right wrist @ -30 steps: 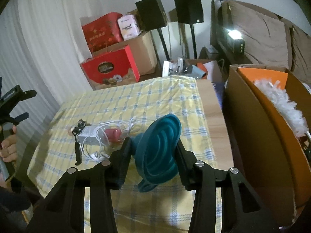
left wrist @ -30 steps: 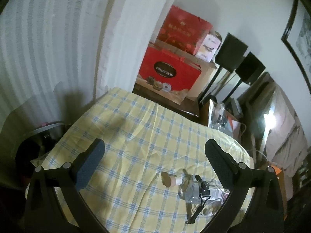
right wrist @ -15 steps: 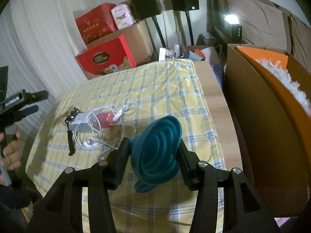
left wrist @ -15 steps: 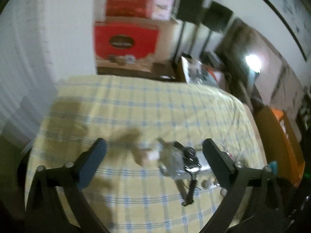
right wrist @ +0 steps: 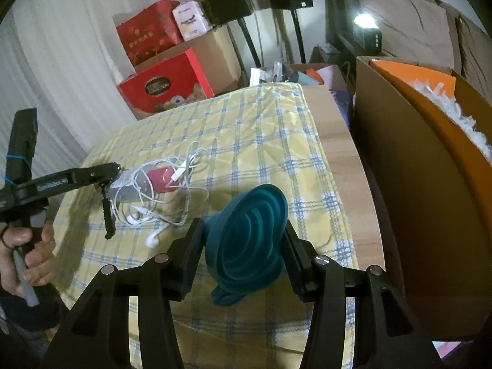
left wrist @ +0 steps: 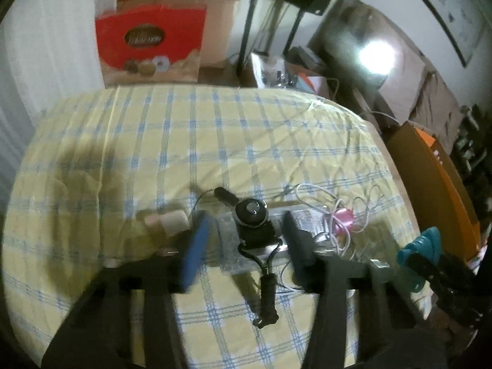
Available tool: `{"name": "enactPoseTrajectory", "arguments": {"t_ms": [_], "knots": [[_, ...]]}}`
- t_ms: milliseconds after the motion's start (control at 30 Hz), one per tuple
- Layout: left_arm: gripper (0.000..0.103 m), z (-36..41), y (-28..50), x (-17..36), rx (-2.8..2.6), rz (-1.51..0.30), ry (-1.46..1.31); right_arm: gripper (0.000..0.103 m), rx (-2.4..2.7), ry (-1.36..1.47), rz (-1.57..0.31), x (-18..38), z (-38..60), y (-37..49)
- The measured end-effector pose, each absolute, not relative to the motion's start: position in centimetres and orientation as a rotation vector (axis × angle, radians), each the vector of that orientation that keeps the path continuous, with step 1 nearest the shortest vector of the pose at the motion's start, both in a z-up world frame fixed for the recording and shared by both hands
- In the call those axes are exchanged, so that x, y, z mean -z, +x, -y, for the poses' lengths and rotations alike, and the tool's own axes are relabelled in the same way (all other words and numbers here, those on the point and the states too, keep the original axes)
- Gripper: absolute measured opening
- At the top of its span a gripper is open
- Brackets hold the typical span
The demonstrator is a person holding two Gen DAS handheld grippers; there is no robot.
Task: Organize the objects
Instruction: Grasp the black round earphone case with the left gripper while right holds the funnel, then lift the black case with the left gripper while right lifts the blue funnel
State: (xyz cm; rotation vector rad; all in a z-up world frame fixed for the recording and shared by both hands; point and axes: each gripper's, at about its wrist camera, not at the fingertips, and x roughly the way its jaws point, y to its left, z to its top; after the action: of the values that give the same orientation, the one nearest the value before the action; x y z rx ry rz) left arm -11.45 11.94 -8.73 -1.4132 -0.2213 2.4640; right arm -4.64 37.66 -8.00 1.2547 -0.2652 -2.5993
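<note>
My right gripper [right wrist: 243,246] has its jaws pinching the teal funnel [right wrist: 247,241] above the checked desk [right wrist: 276,141]. My left gripper [left wrist: 246,240] is closing its jaws around the black device [left wrist: 253,218] on the clear packet, not yet touching.

**Cam setup**

Both wrist cams look steeply down along their fingers, close over the yellow-and-blue checked tablecloth [left wrist: 246,141]. L from the near-left edge, R from the near-right. Shared: tangled white earphone cable [right wrist: 172,193], red gift box [left wrist: 150,43].
</note>
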Motion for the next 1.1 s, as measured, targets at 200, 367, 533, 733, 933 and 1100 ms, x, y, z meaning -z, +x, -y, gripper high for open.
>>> {"name": "enactPoseTrajectory", "arguments": {"t_ms": [200,367,533,733,933,1100], "knots": [[0.024,-9.7,-12.1,8.4,-2.509,0.345,-1.426,0.05,2.619,1.21,0.316,7.0,-38.2,-3.9],[0.024,-8.0,-11.5,6.7,-2.605,0.408,-1.401,0.05,2.621,1.166,0.346,6.4,-38.6,-3.2],[0.023,-7.9,-10.6,4.2,-2.673,0.375,-1.31,0.05,2.633,1.135,0.376,5.6,-39.4,-2.6],[0.023,-9.0,-9.1,1.2,-2.712,0.314,-1.214,0.05,2.658,1.078,0.381,3.9,-39.8,-1.3],[0.023,-10.1,-7.5,-1.2,-2.751,0.255,-1.127,0.05,2.685,1.025,0.375,2.2,-40.3,-0.2],[0.023,-10.5,-5.9,-3.2,-2.794,0.215,-1.045,0.05,2.707,0.983,0.361,0.8,-40.4,0.7]]}}
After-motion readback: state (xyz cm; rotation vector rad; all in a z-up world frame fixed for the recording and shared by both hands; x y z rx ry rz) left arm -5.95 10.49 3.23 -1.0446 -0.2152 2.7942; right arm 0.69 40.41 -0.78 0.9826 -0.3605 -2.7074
